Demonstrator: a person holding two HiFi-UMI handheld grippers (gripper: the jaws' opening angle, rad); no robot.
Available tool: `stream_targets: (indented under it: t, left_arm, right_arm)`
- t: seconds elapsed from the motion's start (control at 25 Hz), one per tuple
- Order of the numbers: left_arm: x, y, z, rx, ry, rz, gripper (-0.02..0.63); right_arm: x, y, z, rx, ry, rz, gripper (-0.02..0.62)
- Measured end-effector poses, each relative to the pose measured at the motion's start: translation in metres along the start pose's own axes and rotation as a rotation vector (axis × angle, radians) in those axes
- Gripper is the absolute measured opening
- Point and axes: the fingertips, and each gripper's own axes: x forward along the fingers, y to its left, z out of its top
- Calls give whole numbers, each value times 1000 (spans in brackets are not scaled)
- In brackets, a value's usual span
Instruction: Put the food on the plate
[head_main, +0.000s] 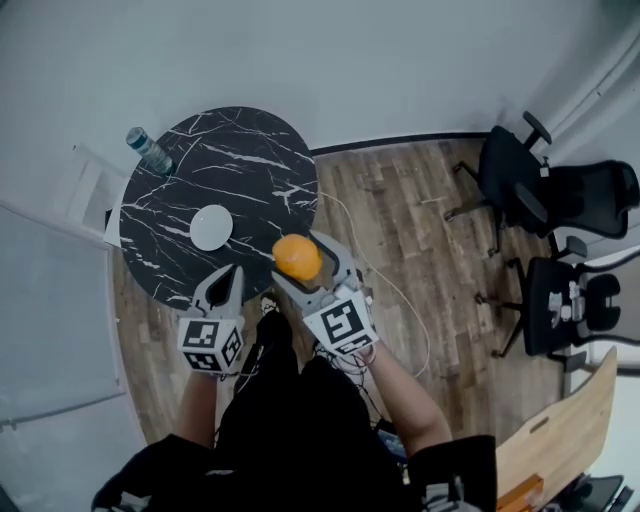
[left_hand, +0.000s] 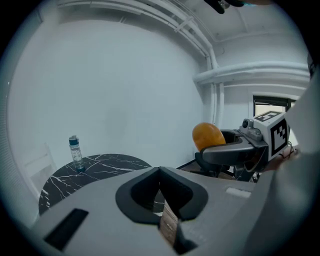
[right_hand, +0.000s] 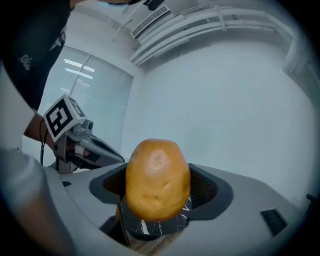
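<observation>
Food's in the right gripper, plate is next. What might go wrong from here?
The rounded orange-brown food, pinched at its sides by the right gripper, may slip and fall onto the wooden floor.
The small white plate looks flat; released food may roll across the round black marble table.
The shut left gripper near the plate may bump it.

The left forearm (head_main: 198, 395) and right forearm (head_main: 405, 392) extend forward, side by side. The left gripper (head_main: 224, 277) is on the left, angled slightly downward, jaws fully together with nothing between them. The right gripper (head_main: 303, 262) is just beside it on the right and extends a little farther. Its jaws are clamped on a potato (right_hand: 157, 185), one on each side. The marker cubes on both grippers face upward.
</observation>
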Motion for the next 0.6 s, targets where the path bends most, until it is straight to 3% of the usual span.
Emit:
stream_targets:
  t: [0.12,0.4,0.6]
  left_arm:
    - [4,17,0,-44,-3,-1,0]
    - [7,71,-10,-94,7,82,0]
    - [11,101,-24,-99,75,90,0]
  right_arm:
    - [22,5,-6,-60,19,40,345]
    - [84,25,-21,-93,83,143,345]
    - [131,49,-30,-156,86,234,345]
